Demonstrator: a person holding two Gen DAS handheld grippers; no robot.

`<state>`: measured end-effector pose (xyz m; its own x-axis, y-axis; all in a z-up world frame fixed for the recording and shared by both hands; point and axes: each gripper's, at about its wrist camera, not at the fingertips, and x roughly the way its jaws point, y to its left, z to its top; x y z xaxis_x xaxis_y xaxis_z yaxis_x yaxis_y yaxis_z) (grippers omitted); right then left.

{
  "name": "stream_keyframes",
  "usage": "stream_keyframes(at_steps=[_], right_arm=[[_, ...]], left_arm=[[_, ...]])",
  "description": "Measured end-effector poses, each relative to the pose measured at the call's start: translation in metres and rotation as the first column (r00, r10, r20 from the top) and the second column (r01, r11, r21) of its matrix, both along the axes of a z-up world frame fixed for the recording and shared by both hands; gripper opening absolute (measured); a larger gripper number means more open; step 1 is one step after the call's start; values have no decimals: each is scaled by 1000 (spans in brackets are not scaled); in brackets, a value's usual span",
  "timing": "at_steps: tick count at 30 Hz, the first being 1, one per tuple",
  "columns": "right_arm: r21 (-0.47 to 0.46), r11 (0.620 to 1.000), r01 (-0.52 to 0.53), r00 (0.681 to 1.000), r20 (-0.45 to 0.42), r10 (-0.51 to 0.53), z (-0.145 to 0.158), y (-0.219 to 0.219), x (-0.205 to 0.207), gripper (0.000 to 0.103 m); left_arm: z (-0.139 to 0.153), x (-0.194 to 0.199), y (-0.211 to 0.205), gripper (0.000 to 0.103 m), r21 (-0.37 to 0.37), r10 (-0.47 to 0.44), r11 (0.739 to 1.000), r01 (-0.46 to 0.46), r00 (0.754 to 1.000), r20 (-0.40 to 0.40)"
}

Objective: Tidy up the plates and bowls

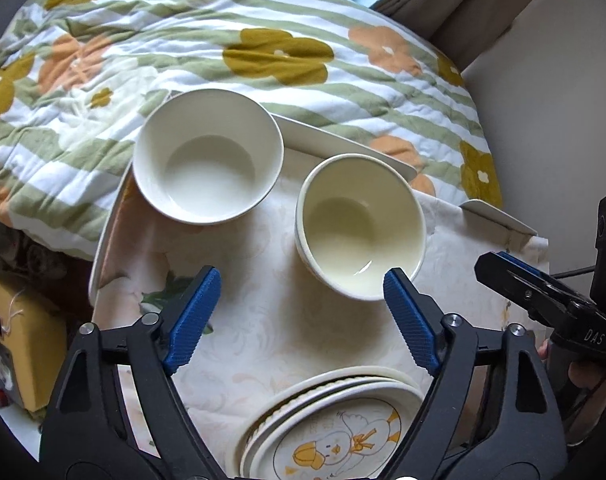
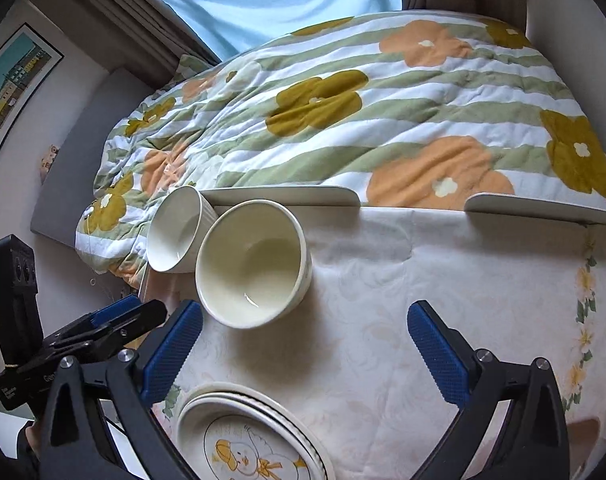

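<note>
Two empty bowls stand side by side on the cloth-covered table: a white ribbed bowl [image 1: 207, 160] [image 2: 179, 232] on the left and a cream bowl [image 1: 361, 232] [image 2: 251, 264] to its right. A stack of plates [image 1: 335, 428] [image 2: 243, 436], the top one printed with a duckling, lies at the near edge. My left gripper [image 1: 301, 278] hovers open just in front of the cream bowl, above the plates, with nothing between its fingers. My right gripper [image 2: 305, 312] is open and empty over bare cloth to the right of the cream bowl. Each gripper shows beside the other: right gripper [image 1: 499, 266], left gripper [image 2: 143, 312].
The table has a raised white rim [image 2: 287, 196] along its far side, with a gap in it. Beyond it lies a bed with a floral striped quilt [image 2: 383, 120]. A yellow box [image 1: 27, 344] sits low on the left. A framed picture [image 2: 15, 80] hangs on the left wall.
</note>
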<state>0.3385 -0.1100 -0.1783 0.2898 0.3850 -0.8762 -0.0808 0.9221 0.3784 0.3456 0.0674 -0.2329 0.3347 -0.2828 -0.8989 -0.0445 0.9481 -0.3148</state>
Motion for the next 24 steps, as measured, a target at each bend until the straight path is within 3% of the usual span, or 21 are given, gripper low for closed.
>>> stream_keyframes(at_steps=[3, 7, 9, 13, 15, 18, 24], right_arm=[[-5, 1000, -9, 999, -46, 9, -19, 11, 11, 79], [2, 1000, -13, 995, -101, 13, -40, 17, 19, 59], [10, 1000, -14, 994, -113, 15, -45, 19, 23, 55], [16, 1000, -18, 992, -121, 20, -52, 23, 27, 40], [8, 1000, -22, 993, -120, 22, -54, 26, 30, 29], [2, 1000, -20, 993, -118, 21, -57, 29, 32, 16], [1, 1000, -12, 994, -112, 12, -58, 29, 32, 14]], left_arm=[[-17, 14, -3, 65, -22, -19, 1000, 19, 999, -37], [-33, 26, -7, 56, -36, -33, 999, 31, 997, -69], [-38, 31, -9, 45, -37, -44, 998, 41, 996, -82], [-42, 39, -13, 35, -24, -63, 998, 61, 994, -88], [-45, 42, -15, 15, -25, -70, 997, 68, 994, -90], [-46, 44, -16, 13, -13, -73, 997, 72, 994, -87], [-44, 44, -18, 13, 6, -84, 996, 85, 994, -75]])
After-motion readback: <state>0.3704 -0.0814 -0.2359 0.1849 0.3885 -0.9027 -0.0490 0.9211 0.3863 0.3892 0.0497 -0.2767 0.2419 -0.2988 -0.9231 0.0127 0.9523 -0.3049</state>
